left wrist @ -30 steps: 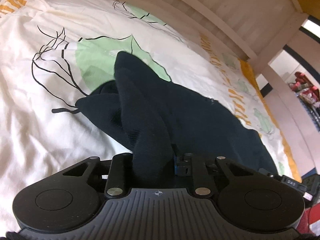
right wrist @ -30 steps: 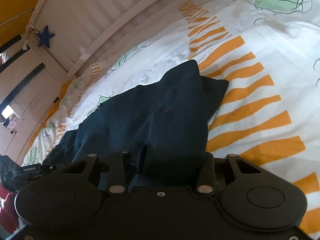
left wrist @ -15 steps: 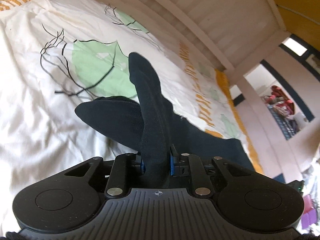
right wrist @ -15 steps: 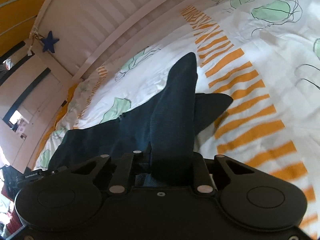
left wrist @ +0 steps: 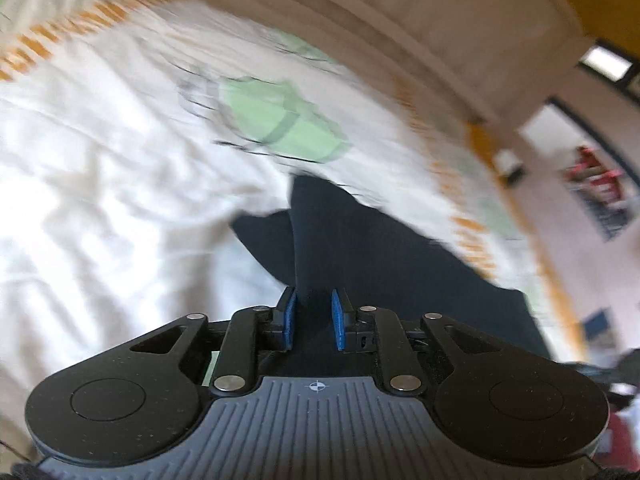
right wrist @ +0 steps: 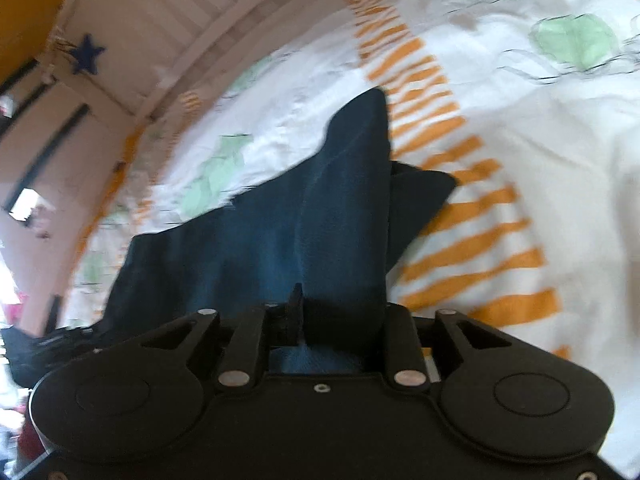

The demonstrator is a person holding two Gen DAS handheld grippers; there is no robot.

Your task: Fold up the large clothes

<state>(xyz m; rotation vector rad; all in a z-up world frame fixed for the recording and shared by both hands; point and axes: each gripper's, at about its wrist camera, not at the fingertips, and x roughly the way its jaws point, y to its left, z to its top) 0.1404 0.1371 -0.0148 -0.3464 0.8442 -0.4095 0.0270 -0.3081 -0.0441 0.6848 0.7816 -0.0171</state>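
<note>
Navy garment point(right wrist: 320, 216) lies on bedspread point(right wrist: 540, 200).

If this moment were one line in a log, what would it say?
left gripper: shut on dark garment | right gripper: shut on dark garment | garment lifted over bedspread

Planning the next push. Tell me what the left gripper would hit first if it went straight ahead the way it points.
The left gripper already pinches the dark garment, so that cloth lies first in its line. Past it comes the bedsheet; the blur leaves depth unclear.
</note>
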